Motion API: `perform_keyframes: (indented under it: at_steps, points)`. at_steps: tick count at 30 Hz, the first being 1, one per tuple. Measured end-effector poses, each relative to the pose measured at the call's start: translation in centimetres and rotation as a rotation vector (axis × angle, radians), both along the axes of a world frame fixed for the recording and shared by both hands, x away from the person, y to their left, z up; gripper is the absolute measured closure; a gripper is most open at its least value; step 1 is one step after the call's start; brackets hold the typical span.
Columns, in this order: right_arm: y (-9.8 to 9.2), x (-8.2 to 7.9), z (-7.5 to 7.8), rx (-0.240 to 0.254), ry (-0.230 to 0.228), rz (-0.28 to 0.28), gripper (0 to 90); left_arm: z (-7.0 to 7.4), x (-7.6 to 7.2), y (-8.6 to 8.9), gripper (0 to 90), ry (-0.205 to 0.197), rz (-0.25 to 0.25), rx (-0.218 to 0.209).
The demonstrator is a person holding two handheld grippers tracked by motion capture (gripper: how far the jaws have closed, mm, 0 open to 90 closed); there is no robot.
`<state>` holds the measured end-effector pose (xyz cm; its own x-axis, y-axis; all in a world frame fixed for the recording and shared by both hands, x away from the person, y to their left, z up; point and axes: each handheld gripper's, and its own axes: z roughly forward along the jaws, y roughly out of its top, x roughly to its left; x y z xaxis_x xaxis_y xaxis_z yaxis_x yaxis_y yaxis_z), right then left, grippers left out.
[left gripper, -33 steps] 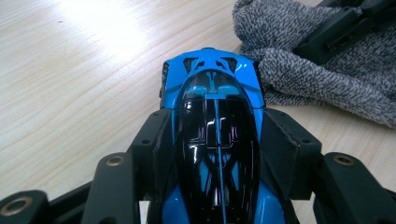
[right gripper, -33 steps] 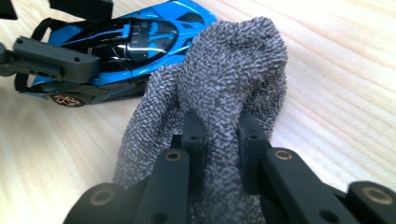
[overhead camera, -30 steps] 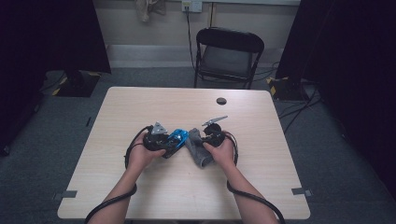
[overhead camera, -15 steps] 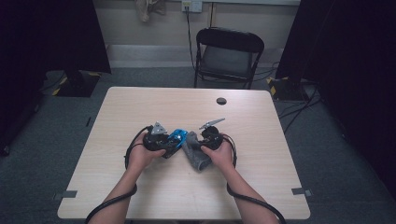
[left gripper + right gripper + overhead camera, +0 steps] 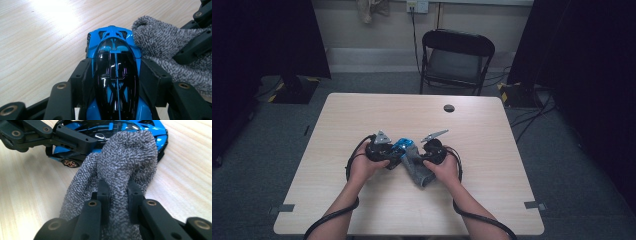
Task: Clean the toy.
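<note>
Left gripper (image 5: 115, 82) clamps toy car (image 5: 113, 50) across glossy, slippery, rigid body. Right gripper (image 5: 117, 192) pinches soft cloth (image 5: 125, 157) bunched against car; hold fold firmly.

My right gripper (image 5: 117, 195) pinches a fold of grey terry cloth (image 5: 120, 170), pads pressed into it from both sides. The cloth bunches up and its top lies against the blue toy car (image 5: 150, 130). The left gripper (image 5: 50, 135) clamps that car at upper left. One bronze wheel (image 5: 70, 163) shows, on the pale wood table (image 5: 25, 195).
</note>
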<state>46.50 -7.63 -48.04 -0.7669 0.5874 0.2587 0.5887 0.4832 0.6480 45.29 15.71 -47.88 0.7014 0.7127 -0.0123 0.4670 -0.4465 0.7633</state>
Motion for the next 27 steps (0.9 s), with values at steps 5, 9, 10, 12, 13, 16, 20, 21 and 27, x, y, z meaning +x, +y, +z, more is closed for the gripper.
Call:
perform_keyframes:
  at_steps: [5, 9, 10, 12, 13, 16, 20, 21, 27]
  points:
    - [0.2, -0.2, 0.0, 0.006, 0.007, 0.006, 77.5, 0.0, 0.0, 0.0, 44.7, 0.0, -0.001, -0.002]
    - [0.4, -0.4, 0.0, 0.001, 0.003, 0.018, 77.5, 0.0, 0.0, -0.1, 44.7, 0.001, 0.002, -0.004]
    - [0.5, -0.5, 0.0, 0.001, 0.003, 0.019, 77.5, 0.0, 0.0, 0.0, 44.7, 0.001, 0.001, -0.002]
    - [0.7, -0.7, -0.1, 0.005, 0.004, 0.026, 77.5, 0.0, 0.0, 0.0, 44.7, 0.001, 0.001, -0.001]
    - [0.8, -0.8, -0.1, 0.006, 0.003, 0.027, 77.5, 0.0, 0.0, 0.0, 44.7, 0.001, 0.001, -0.003]
    - [1.0, -1.0, -0.1, 0.007, 0.004, 0.036, 77.5, 0.0, 0.0, 0.0, 44.6, -0.002, 0.001, -0.001]
    - [1.2, -1.1, -0.1, 0.008, 0.005, 0.041, 77.5, 0.0, 0.0, 0.0, 44.7, 0.0, 0.002, -0.001]
    - [1.2, -1.2, -0.1, 0.008, 0.006, 0.046, 77.4, 0.0, 0.0, 0.0, 44.6, 0.001, 0.005, -0.008]
    - [1.3, -1.5, -0.2, 0.011, 0.002, 0.057, 77.4, 0.0, -0.1, -0.1, 44.7, 0.001, 0.006, -0.006]
